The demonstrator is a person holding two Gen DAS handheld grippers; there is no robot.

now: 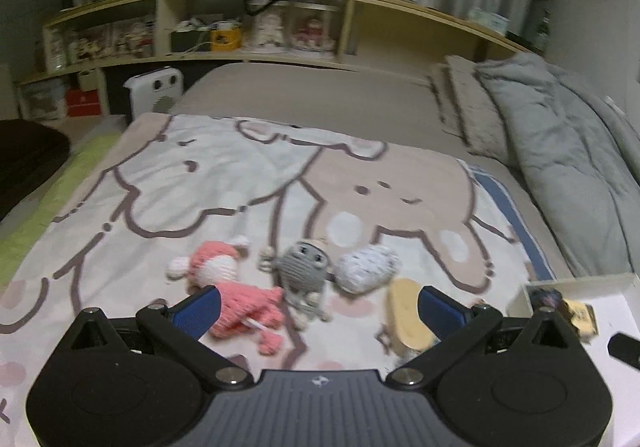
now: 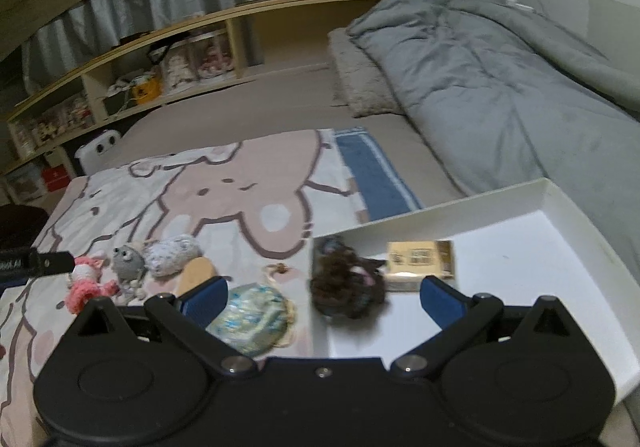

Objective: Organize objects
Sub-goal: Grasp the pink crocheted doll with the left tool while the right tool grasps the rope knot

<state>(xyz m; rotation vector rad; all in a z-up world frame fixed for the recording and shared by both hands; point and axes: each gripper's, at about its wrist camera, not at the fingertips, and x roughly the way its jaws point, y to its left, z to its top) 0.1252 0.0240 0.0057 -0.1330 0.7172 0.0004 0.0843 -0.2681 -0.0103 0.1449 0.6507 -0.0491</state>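
Now both tongs stand wide open and hold nothing.

Seen from the left wrist, the left tongs [image 1: 318, 305] hover low over a cartoon blanket [image 1: 200, 183] on the bed. A pink doll [image 1: 230, 287] lies in the lower middle of the frame, its legs reaching to just beside the left blue finger [image 1: 198, 309]. A grey doll [image 1: 306, 271] lies right of it, roughly between the two fingers and a little beyond their tips. A white knitted ball [image 1: 366, 267] touches the grey doll's right side. A tan wooden piece [image 1: 408, 313] lies just beside the right finger, partly hidden by it. A white tray [image 1: 616, 311] shows at the lower right edge.

Seen from the right wrist, the right tongs [image 2: 322, 297] hang over the tray's [image 2: 520, 271] near left corner. A dark brown furry toy [image 2: 346, 279] sits in that corner, between the fingers and just past their tips. A yellowish box [image 2: 420, 261] lies in the tray beside it, near the right finger. A blue-green pouch [image 2: 250, 317] rests on the blanket, outside the tray, against the left finger [image 2: 204, 301]. Both dolls, the ball and the wooden piece sit in the lower left of the frame.
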